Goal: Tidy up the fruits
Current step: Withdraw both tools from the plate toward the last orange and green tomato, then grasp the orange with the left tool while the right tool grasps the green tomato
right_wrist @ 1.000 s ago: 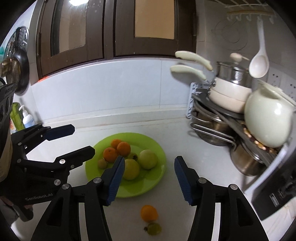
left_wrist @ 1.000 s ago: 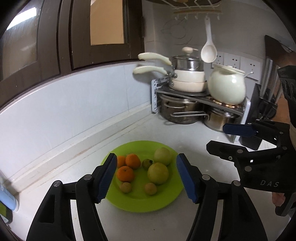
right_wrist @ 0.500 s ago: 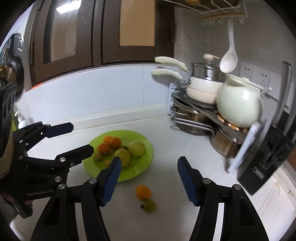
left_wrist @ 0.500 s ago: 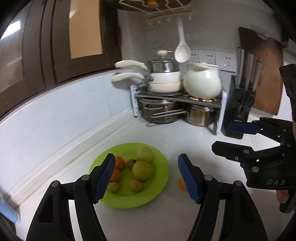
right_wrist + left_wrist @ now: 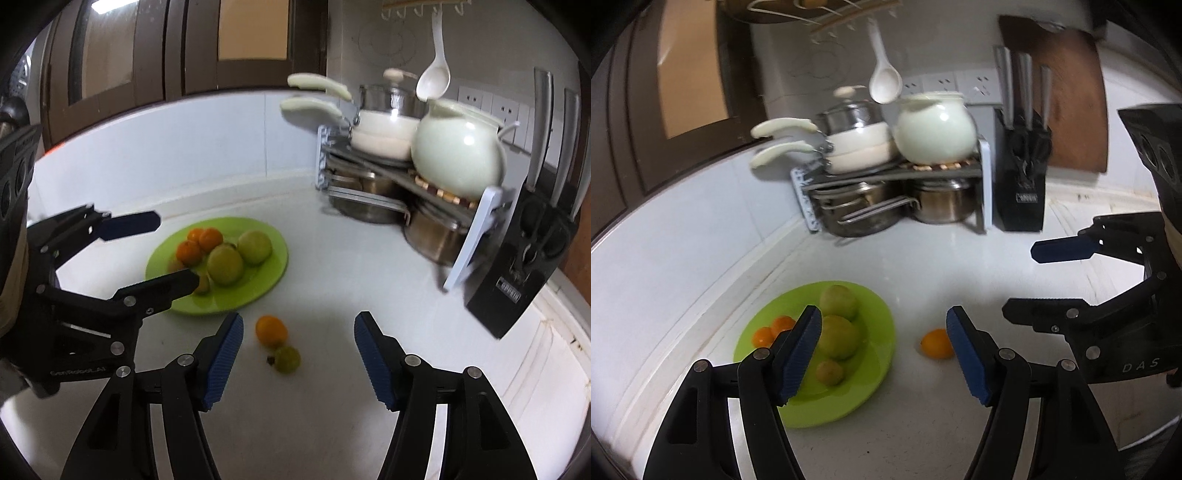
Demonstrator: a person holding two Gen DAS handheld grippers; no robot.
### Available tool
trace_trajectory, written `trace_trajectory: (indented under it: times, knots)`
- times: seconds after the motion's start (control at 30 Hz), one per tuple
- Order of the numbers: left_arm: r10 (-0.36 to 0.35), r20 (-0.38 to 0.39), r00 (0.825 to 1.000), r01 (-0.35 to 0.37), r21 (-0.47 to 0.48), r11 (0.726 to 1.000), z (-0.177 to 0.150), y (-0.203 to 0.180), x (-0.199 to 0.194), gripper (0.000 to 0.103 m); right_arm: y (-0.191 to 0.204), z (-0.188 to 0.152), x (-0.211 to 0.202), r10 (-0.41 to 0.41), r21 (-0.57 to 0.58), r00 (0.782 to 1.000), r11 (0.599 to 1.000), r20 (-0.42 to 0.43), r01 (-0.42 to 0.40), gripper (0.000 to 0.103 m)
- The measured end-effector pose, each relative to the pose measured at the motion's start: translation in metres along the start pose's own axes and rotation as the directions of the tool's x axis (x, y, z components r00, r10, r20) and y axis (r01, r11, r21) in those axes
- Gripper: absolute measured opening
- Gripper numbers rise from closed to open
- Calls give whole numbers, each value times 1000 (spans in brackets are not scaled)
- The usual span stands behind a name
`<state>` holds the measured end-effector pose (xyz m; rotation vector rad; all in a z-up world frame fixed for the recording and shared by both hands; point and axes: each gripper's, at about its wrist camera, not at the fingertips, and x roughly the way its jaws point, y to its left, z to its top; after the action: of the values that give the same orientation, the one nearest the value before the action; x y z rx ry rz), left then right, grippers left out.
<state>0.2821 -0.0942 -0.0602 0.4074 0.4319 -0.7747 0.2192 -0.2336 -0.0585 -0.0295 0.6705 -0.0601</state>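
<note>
Dim indoor light from above, soft shadows on the white desk (image 5: pixel 332 280), slight motion blur, fisheye bending with dark corners

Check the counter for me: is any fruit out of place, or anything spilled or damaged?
Yes. Two fruits lie loose on the white counter instead of on the round lime-green plate: a small orange citrus and, touching it, a smaller green fruit. They sit just off the plate's near rim. Nothing looks spilled or damaged.

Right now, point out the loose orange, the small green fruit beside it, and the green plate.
loose orange (image 5: pixel 271 329): right wrist view, middle of its skin.
small green fruit (image 5: pixel 287 359): right wrist view, its top.
green plate (image 5: pixel 275 258): right wrist view, bare right rim.
</note>
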Motion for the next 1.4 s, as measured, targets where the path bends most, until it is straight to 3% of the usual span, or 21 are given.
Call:
trace_trajectory:
  times: [0.33, 0.77, 1.03, 1.4]
  knots:
    - [-80, -32, 996, 83, 109, 991, -16, -7, 31, 69, -2, -20, 35, 31, 13, 995, 999, -98, -30, 63]
    - [-197, -121, 973, 209, 100, 973, -25, -13, 73, 57, -9, -37, 81, 121, 61, 972, 992, -202, -111, 52]
    - [-246, -179, 953, 259, 57, 964, -29, -16, 91, 49, -8, -40, 92, 159, 61, 963, 987, -216, -149, 46]
    - [-273, -185, 944, 290, 73, 954, -23, -22, 99, 45, -13, -39, 96, 185, 40, 961, 983, -204, -181, 37]
